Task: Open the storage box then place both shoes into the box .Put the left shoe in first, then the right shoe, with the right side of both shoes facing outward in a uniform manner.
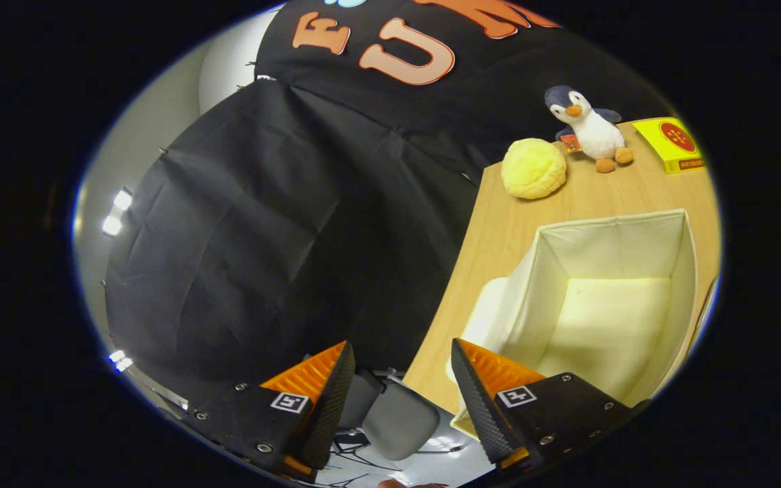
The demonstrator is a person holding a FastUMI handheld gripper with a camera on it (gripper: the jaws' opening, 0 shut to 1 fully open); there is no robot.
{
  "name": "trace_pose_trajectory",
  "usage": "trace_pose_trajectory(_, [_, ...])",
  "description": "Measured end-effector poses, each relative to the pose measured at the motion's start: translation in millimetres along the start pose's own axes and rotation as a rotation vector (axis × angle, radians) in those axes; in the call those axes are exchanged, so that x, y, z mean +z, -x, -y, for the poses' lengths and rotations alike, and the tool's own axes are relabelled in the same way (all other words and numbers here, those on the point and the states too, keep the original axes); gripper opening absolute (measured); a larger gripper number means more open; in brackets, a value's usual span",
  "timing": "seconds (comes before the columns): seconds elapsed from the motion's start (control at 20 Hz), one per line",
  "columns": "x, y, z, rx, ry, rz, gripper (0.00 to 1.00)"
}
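Gripper view: open storage box (607, 298) just beyond parted, empty tongs (401, 359).

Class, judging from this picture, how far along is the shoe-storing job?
Done: the storage box stands open on the table. In hand: nothing; the gripper is open, its fingers apart beside the box. Left: both shoes, since the box's inside looks empty.

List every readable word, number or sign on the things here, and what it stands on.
Yellow box: red round emblem and a line of print, too small to read.
Penguin: red tag, too blurred to read.
Gripper, open: square marker patterns on both fingers, no words.
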State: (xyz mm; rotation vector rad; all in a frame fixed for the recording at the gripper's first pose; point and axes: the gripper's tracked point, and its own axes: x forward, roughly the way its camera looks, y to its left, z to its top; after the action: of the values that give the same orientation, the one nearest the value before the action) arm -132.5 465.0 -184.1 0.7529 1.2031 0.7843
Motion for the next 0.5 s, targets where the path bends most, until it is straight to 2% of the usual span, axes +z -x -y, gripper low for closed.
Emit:
trace_pose_trajectory(0.25, [-5,38,38,-0.085,0.053,0.001,0.94])
trace_pose_trajectory(0.4, [-1,67,57,-0.118,0.054,0.035,0.94])
trace_pose_trajectory(0.5, [-1,87,68,-0.118,0.009,0.052,0.94])
